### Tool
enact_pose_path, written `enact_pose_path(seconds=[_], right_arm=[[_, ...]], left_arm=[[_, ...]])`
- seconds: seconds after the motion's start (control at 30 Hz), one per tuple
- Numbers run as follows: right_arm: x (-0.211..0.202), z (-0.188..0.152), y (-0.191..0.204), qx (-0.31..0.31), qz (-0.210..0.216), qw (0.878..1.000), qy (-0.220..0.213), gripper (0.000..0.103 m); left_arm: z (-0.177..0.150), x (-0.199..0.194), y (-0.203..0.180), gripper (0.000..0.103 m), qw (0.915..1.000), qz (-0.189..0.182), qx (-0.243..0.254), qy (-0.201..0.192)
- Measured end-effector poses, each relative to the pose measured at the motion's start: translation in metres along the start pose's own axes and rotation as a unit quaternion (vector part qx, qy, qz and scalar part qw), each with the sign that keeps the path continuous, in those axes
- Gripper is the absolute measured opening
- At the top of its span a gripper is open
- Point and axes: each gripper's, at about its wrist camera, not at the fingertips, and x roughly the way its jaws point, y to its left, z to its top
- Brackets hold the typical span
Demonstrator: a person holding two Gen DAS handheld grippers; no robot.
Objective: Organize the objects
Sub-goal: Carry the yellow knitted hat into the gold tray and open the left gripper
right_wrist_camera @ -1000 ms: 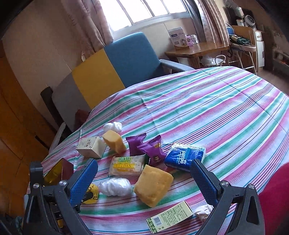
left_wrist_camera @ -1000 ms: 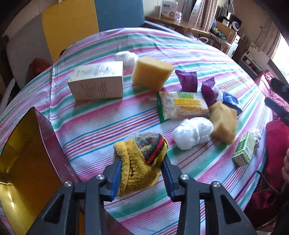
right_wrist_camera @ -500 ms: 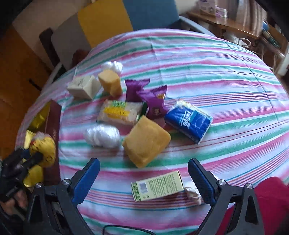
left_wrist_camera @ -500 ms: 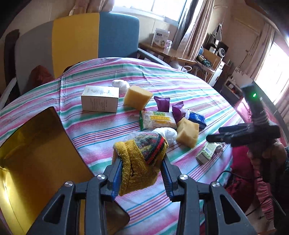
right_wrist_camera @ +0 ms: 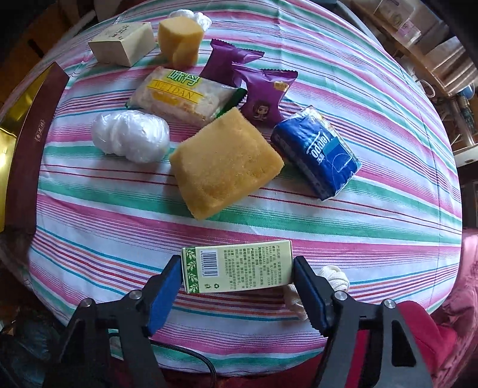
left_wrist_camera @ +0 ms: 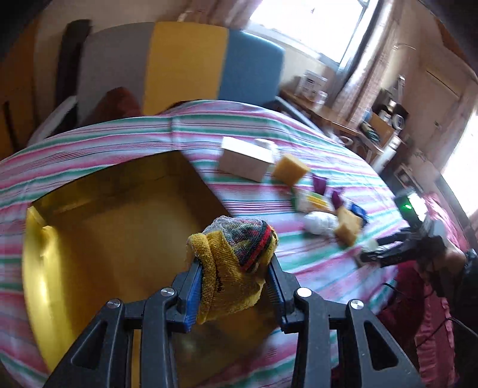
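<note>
Over the gold-lined box (left_wrist_camera: 98,238), in the left wrist view, the left gripper (left_wrist_camera: 234,286) clamps a knitted yellow sock bundle (left_wrist_camera: 234,268), soft and lumpy. In the right wrist view, the right gripper (right_wrist_camera: 237,289) points down, jaws closing around a flat green carton (right_wrist_camera: 239,267) lying between them on the striped tablecloth (right_wrist_camera: 328,209).

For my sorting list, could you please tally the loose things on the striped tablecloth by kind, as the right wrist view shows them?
Yellow sponges: 2
Purple snack packets: 2
White plastic bundles: 2
Small boxes: 2
Cracker packet: 1
Blue tissue pack: 1
White knotted cord: 1
Total: 11
</note>
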Motion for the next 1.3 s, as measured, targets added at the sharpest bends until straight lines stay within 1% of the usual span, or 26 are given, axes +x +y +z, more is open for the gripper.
enact_pose_path(seconds=[0.1,0.23,0.33,0.47,0.5,0.6,0.7,0.77,0.8,0.83,0.87,0.9,0.93,1.03,1.07,1.1,1.13,1.17,1.23,1.3], right_arm=[[-0.002,-0.002,-0.005,0.004,0.000,1.000,-0.010,0.072],[-0.010,-0.005,-0.019,0.025,0.012,0.999,-0.031,0.072],[-0.013,-0.007,-0.023,0.032,0.016,0.998,-0.047,0.072],[-0.014,-0.008,-0.028,0.039,0.020,0.997,-0.060,0.072],[-0.010,-0.009,-0.019,0.040,0.020,0.997,-0.063,0.072],[-0.009,-0.002,-0.018,0.045,0.022,0.997,-0.064,0.072],[-0.008,0.000,-0.016,0.047,0.020,0.997,-0.066,0.072],[-0.010,-0.001,-0.017,0.049,0.020,0.996,-0.066,0.072],[-0.010,-0.001,-0.018,0.050,0.020,0.996,-0.066,0.072],[-0.012,-0.004,-0.018,0.051,0.019,0.996,-0.066,0.072],[-0.013,-0.006,-0.016,0.052,0.018,0.996,-0.066,0.072],[-0.014,-0.008,-0.014,0.053,0.017,0.996,-0.065,0.072],[-0.014,-0.009,-0.013,0.054,0.016,0.996,-0.065,0.072],[-0.014,-0.009,-0.013,0.056,0.014,0.996,-0.066,0.072],[-0.014,-0.009,-0.013,0.056,0.013,0.996,-0.066,0.072],[-0.016,-0.010,-0.013,0.057,0.012,0.996,-0.067,0.072],[-0.016,-0.010,-0.013,0.059,0.010,0.996,-0.070,0.072],[-0.019,-0.012,-0.012,0.061,0.009,0.995,-0.074,0.072],[-0.024,-0.015,-0.012,0.067,0.004,0.994,-0.084,0.072],[-0.031,-0.017,-0.012,0.073,-0.001,0.992,-0.100,0.072]], left_arm=[[0.001,-0.011,0.054,0.039,0.9975,0.049,-0.050,-0.010],[0.011,-0.019,0.111,0.039,0.9902,0.094,-0.101,-0.020],[0.018,-0.013,0.140,0.039,0.9856,0.117,-0.120,-0.022],[0.025,0.009,0.169,0.039,0.9813,0.139,-0.133,-0.006],[0.026,0.015,0.172,0.039,0.9808,0.141,-0.134,-0.003],[0.030,0.027,0.182,0.041,0.9782,0.156,-0.137,0.002],[0.035,0.037,0.191,0.046,0.9743,0.178,-0.138,0.001],[0.039,0.040,0.192,0.051,0.9731,0.186,-0.136,0.007],[0.039,0.040,0.193,0.052,0.9726,0.187,-0.137,0.010],[0.041,0.040,0.195,0.056,0.9726,0.186,-0.138,0.012],[0.041,0.039,0.196,0.063,0.9726,0.186,-0.139,0.015],[0.040,0.039,0.197,0.066,0.9718,0.188,-0.141,0.017],[0.039,0.036,0.198,0.067,0.9712,0.189,-0.143,0.016],[0.035,0.027,0.198,0.068,0.9735,0.173,-0.149,0.007],[0.035,0.023,0.197,0.069,0.9733,0.176,-0.147,0.005],[0.034,0.017,0.195,0.069,0.9726,0.178,-0.149,0.000],[0.034,0.010,0.194,0.069,0.9733,0.172,-0.152,-0.010],[0.034,0.001,0.190,0.069,0.9738,0.166,-0.153,-0.025],[0.027,-0.024,0.177,0.069,0.9731,0.169,-0.146,-0.058],[0.019,-0.043,0.166,0.069,0.9728,0.169,-0.137,-0.079]])
